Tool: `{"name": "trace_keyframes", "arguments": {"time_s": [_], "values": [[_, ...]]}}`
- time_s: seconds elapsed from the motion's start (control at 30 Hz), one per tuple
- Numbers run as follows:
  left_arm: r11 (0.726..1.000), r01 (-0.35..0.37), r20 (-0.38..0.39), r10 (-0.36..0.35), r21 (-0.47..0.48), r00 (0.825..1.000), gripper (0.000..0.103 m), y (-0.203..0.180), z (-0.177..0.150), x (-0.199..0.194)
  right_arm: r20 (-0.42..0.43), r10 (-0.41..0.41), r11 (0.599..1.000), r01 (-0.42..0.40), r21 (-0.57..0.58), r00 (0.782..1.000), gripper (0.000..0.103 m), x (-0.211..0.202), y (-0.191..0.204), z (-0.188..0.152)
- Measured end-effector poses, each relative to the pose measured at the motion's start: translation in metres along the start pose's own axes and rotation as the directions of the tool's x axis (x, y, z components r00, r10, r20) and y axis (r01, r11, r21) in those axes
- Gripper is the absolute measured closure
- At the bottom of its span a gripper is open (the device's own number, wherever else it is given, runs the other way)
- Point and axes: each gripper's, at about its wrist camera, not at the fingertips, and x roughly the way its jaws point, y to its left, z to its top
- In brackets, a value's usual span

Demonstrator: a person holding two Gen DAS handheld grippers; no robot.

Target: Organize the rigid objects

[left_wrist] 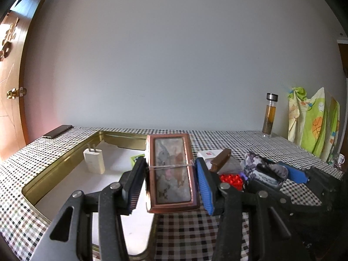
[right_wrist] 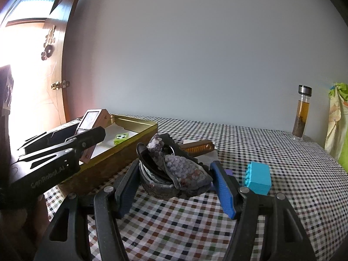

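Observation:
My left gripper [left_wrist: 170,164] is shut on a copper-framed flat case [left_wrist: 171,180] with a faded picture on its face, held over the near right edge of a gold tin tray [left_wrist: 63,163]. The right wrist view shows the same left gripper [right_wrist: 87,140] holding the case [right_wrist: 91,119] above the tray [right_wrist: 139,131]. My right gripper [right_wrist: 175,168] is shut on a floral fabric pouch [right_wrist: 184,167] just above the checked tablecloth. That pouch [left_wrist: 254,163] also appears right of the case in the left wrist view.
A white charger plug [left_wrist: 94,161] and a green cube [right_wrist: 121,138] sit in the tray. On the cloth lie a blue block [right_wrist: 258,178], a brown bar [right_wrist: 196,146], a white box [left_wrist: 209,153] and red beads [left_wrist: 231,179]. A phone [left_wrist: 57,131] and a tea bottle [right_wrist: 302,113] stand at the back.

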Motion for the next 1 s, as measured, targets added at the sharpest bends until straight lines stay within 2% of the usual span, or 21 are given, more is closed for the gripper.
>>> {"name": "trace_keyframes", "arguments": {"time_s": [1.0], "values": [[0.991,-0.101,-0.027,0.099,-0.089,0.995,0.057,0.062,-0.001,-0.009,-0.097,0.143,0.988,-0.147,-0.036,0.985,0.036,0.025,0.041,0.002]]}}
